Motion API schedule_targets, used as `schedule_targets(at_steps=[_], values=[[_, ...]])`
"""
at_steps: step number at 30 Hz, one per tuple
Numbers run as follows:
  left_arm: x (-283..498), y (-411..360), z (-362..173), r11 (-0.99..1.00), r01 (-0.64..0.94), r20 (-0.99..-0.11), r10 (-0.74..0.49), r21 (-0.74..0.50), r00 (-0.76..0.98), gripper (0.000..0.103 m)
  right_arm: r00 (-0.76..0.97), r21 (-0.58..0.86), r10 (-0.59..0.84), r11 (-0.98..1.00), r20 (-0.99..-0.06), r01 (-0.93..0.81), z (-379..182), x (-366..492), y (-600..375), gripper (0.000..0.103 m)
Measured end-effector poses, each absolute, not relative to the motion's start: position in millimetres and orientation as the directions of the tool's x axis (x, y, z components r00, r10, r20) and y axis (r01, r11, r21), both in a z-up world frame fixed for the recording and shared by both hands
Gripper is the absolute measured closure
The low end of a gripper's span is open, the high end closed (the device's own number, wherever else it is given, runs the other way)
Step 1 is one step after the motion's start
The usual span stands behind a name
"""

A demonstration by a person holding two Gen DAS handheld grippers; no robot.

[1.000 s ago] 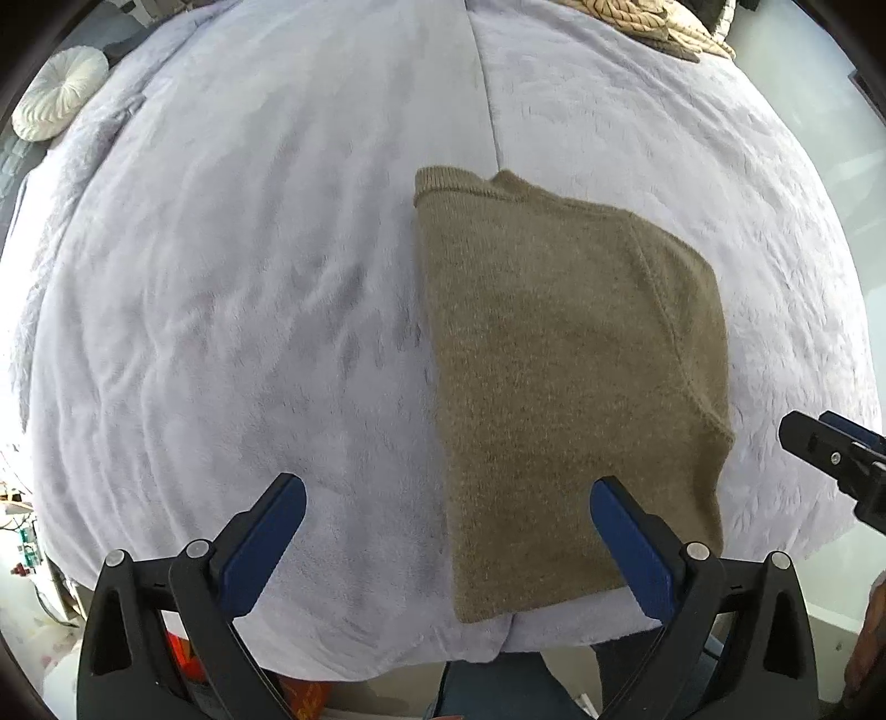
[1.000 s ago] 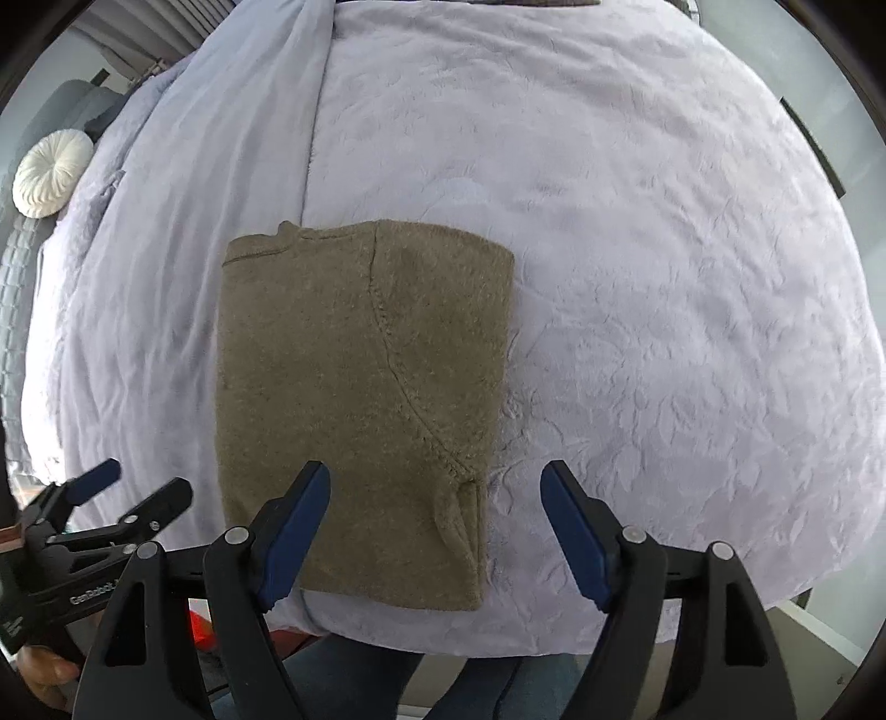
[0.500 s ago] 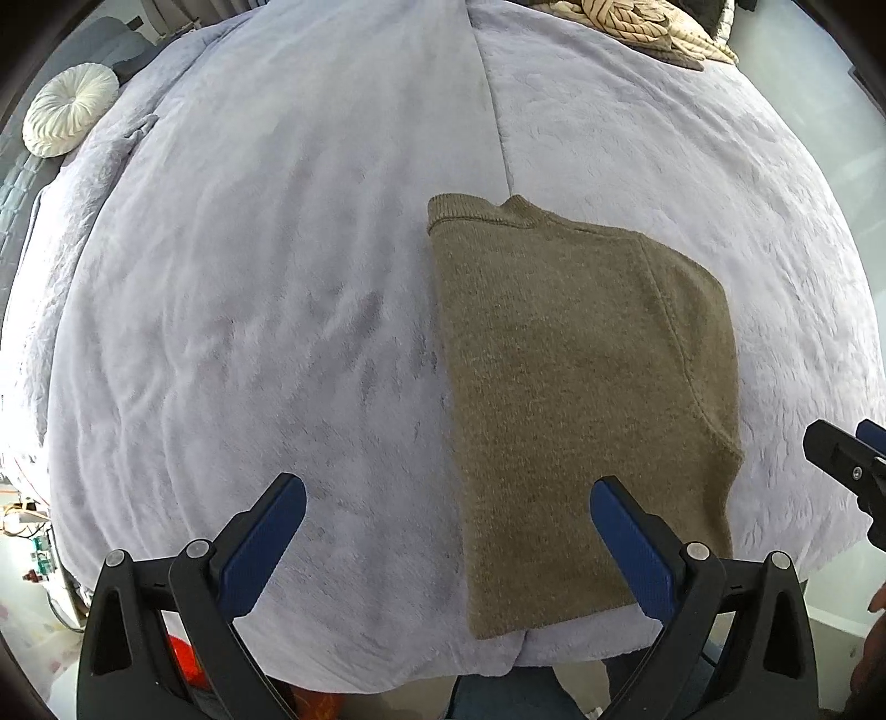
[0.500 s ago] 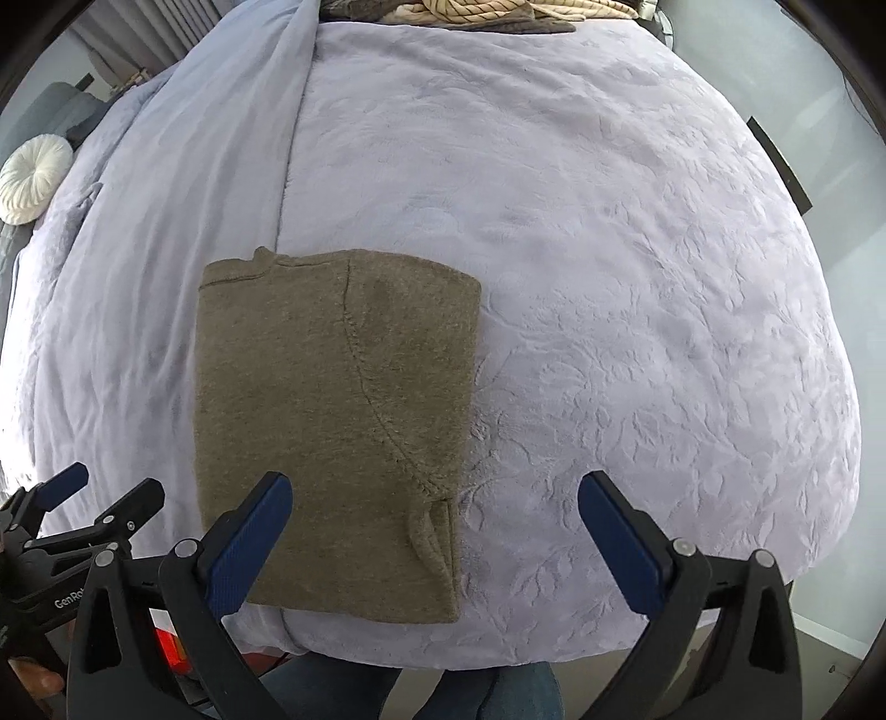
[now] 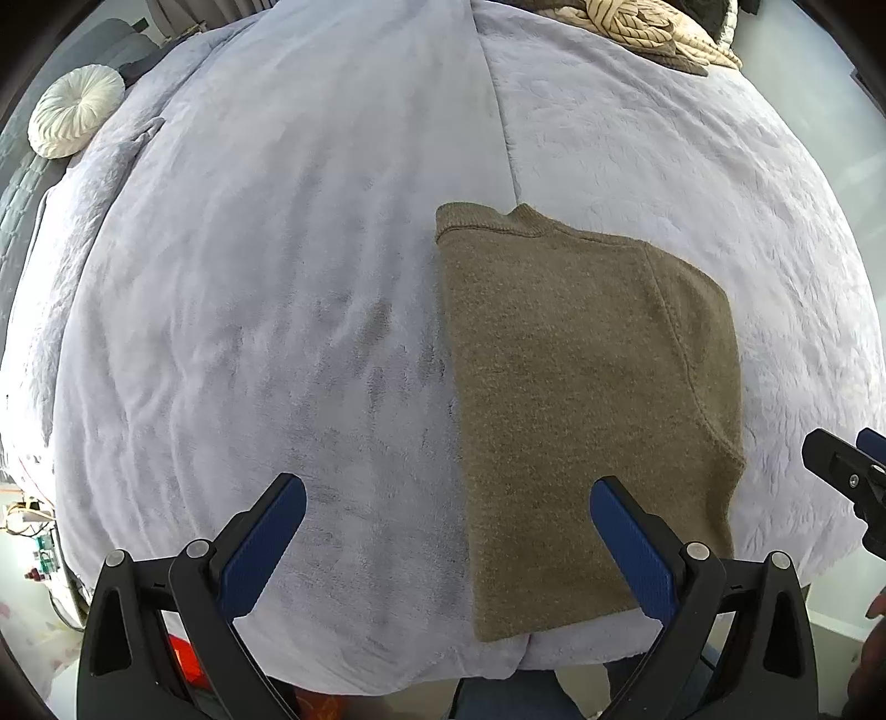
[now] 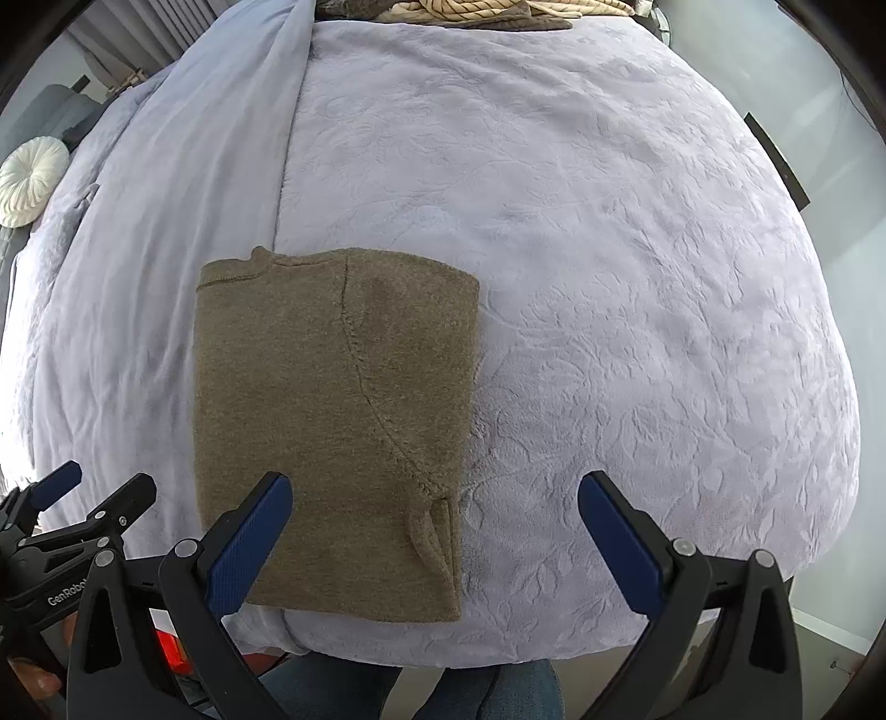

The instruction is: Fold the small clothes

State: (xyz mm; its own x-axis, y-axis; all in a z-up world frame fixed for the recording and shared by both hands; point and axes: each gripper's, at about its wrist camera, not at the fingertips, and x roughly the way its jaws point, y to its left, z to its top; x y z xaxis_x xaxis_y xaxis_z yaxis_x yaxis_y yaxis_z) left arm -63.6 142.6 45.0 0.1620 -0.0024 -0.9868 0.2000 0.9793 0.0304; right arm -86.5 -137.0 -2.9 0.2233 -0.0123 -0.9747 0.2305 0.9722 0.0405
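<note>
An olive-brown knit top (image 5: 581, 399) lies folded into a tall rectangle on the lavender bed cover (image 5: 277, 277), near the front edge. It also shows in the right wrist view (image 6: 332, 421). My left gripper (image 5: 448, 531) is open and empty above the cover, its right finger over the top's lower part. My right gripper (image 6: 434, 526) is open and empty, its left finger over the top's lower left corner. Neither touches the cloth.
A round white cushion (image 5: 75, 116) lies at the far left. A pile of beige and brown knitwear (image 5: 648, 33) sits at the back of the bed. The bed's front edge (image 6: 498, 648) is just below the grippers. The left gripper shows at the right view's lower left (image 6: 72, 509).
Both grippers have drawn back and up, so more of the bed shows. The right gripper's fingers opened wider. The folded top has not moved.
</note>
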Motion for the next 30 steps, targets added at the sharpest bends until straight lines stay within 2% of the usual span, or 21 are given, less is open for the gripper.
schedule_targets(at_steps=[30], values=[[-65.3, 142.4, 47.9, 0.982, 0.186, -0.986, 0.003, 0.035, 0.166, 0.0, 0.229, 0.035, -0.021, 0.97, -0.973, 0.239, 0.8, -86.9, -138.0, 0.0]])
